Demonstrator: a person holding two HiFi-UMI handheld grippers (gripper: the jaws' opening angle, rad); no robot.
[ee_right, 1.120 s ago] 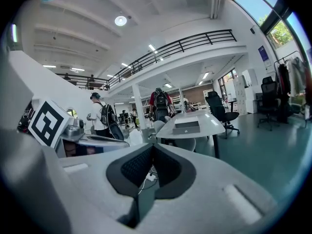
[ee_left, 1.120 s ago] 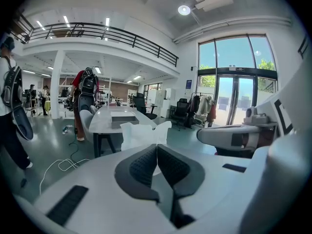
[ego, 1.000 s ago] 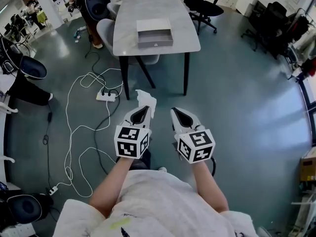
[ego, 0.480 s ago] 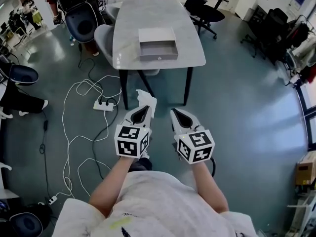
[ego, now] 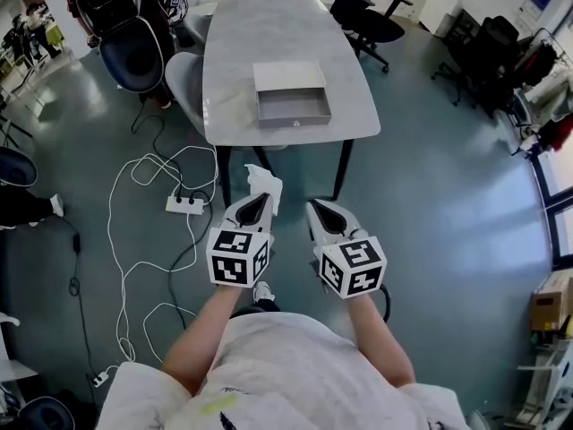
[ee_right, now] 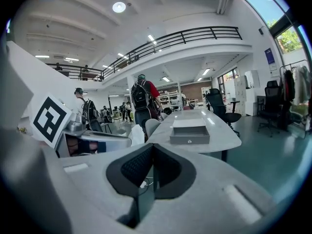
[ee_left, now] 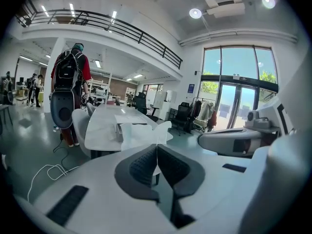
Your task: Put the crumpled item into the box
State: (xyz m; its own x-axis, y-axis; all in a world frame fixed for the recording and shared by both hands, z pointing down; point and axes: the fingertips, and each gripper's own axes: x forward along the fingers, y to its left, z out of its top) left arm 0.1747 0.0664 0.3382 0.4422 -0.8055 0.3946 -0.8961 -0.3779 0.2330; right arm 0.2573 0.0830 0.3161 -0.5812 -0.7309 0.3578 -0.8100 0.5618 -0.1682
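A crumpled white paper sticks up from the tips of my left gripper, which is shut on it; in the left gripper view the paper rises above the closed jaws. My right gripper is held beside it, shut with nothing in it, also seen at its closed jaws. The grey open box sits near the front edge of the grey table, well ahead of both grippers. The right gripper view shows the box on the table ahead.
White cables and a power strip lie on the floor left of the table. Office chairs stand at the table's left and far end. A person with a backpack stands near the table.
The table and box have come closer and lower in the head view as I walk toward them. Both grippers keep the same pose, the paper still held.
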